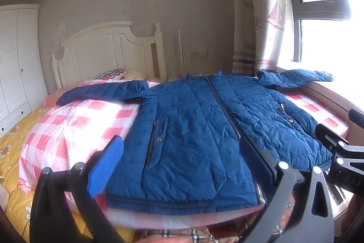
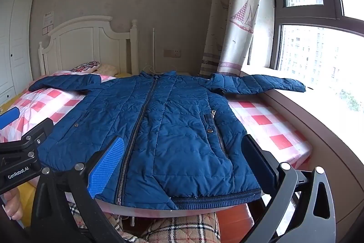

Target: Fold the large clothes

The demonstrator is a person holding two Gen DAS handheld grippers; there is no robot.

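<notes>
I hold my left hand-held gripper wide open over the near hem of the blue quilted jacket, gripping nothing; my right hand-held gripper is likewise spread wide and empty above the hem's right half. The jacket lies flat, zipped, front up on a pink checked quilt across the bed, collar far, both sleeves stretched outward. Only the left view shows the yellow flowered sheet beside the quilt; only the right view shows the right sleeve's cuff resting on the window sill and tower blocks outside. A white headboard, a patterned pillow, a white wardrobe and a sailboat curtain stand beyond.
</notes>
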